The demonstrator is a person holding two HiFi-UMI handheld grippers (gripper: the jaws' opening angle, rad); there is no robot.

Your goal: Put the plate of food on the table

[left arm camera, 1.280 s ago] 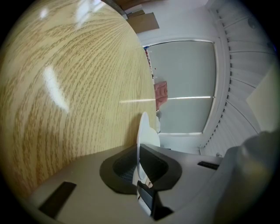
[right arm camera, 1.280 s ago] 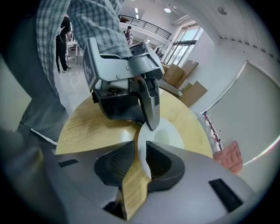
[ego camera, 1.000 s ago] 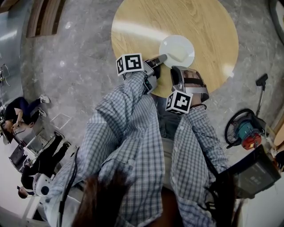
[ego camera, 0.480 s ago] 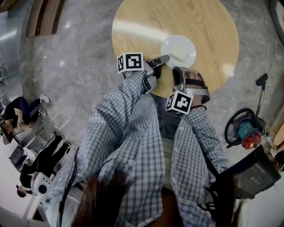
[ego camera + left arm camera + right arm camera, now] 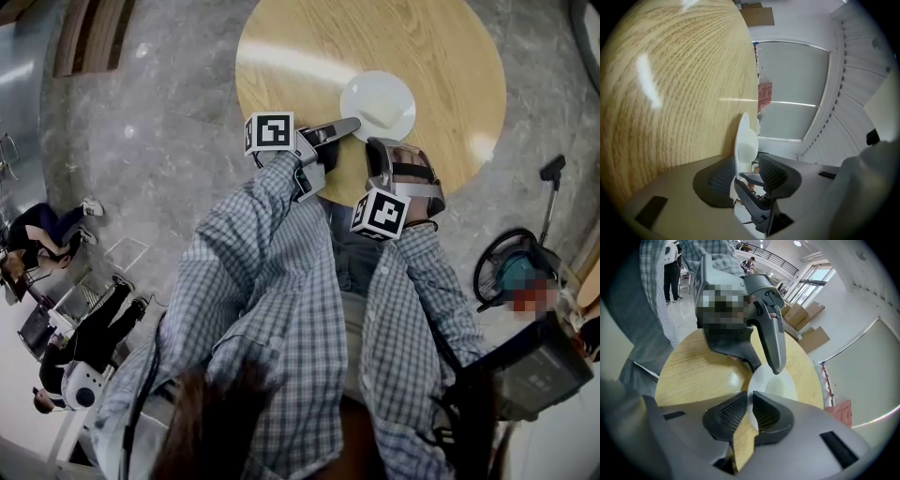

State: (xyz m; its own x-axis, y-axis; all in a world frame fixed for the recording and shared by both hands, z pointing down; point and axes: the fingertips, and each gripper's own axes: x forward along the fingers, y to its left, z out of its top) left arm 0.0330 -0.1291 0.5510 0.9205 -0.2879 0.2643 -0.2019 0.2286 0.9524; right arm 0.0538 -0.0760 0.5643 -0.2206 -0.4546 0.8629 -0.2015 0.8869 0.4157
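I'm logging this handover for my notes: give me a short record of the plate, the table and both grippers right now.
plate: white, resting on the table
table: round, light wood
left gripper: fingers have just been opening, plate rim between them, not pinched
right gripper: fingers closed on plate rim

head: steeply down from above | gripper views: close along jaws | shared: plate (image 5: 356,92) on table (image 5: 394,37)

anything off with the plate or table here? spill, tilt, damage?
Nothing stands out. The plate looks flat on the round table, near its close edge, nothing spilled. The left claw has just been opening, the rim between its parted pads; the right claw pinches the rim.
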